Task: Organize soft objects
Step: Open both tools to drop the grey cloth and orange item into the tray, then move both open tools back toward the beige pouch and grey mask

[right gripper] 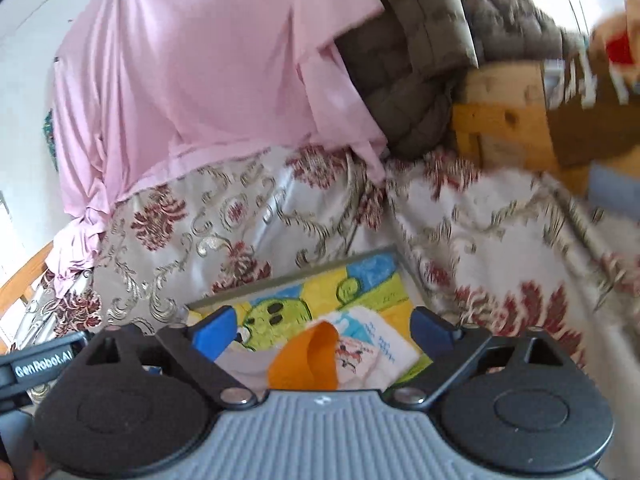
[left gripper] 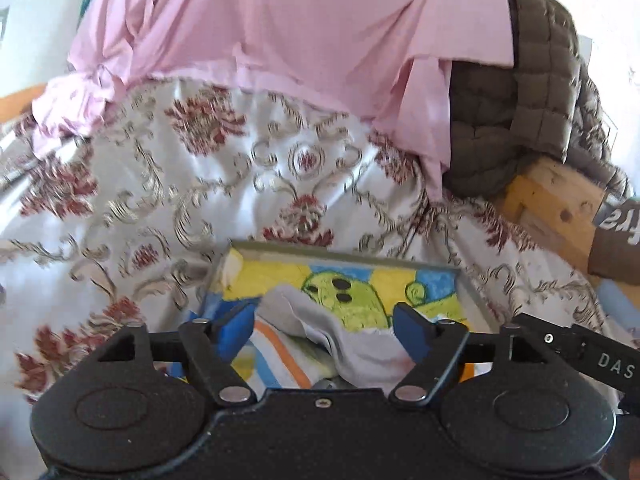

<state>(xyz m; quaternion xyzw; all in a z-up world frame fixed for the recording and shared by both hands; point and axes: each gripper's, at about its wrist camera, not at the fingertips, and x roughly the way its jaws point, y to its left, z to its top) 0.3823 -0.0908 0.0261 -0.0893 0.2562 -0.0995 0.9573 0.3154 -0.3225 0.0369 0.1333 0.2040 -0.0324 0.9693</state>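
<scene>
Both spread wide, gripping nothing: left gripper (left gripper: 324, 326) and right gripper (right gripper: 324, 326) above small clothes (left gripper: 360, 352) (crumpled) in box (left gripper: 344, 258).

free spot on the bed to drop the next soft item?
Free: floral bedspread between pink cloth and tray, and right of the tray. Crowded: tray, full of small cloths; head end, under pink cloth and brown quilted jacket.

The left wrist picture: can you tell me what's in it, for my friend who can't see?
Open black left gripper hangs over crumpled white cloth in a box with a green cartoon lining. Beyond lie a flowered white bedspread and pink sheet.
</scene>
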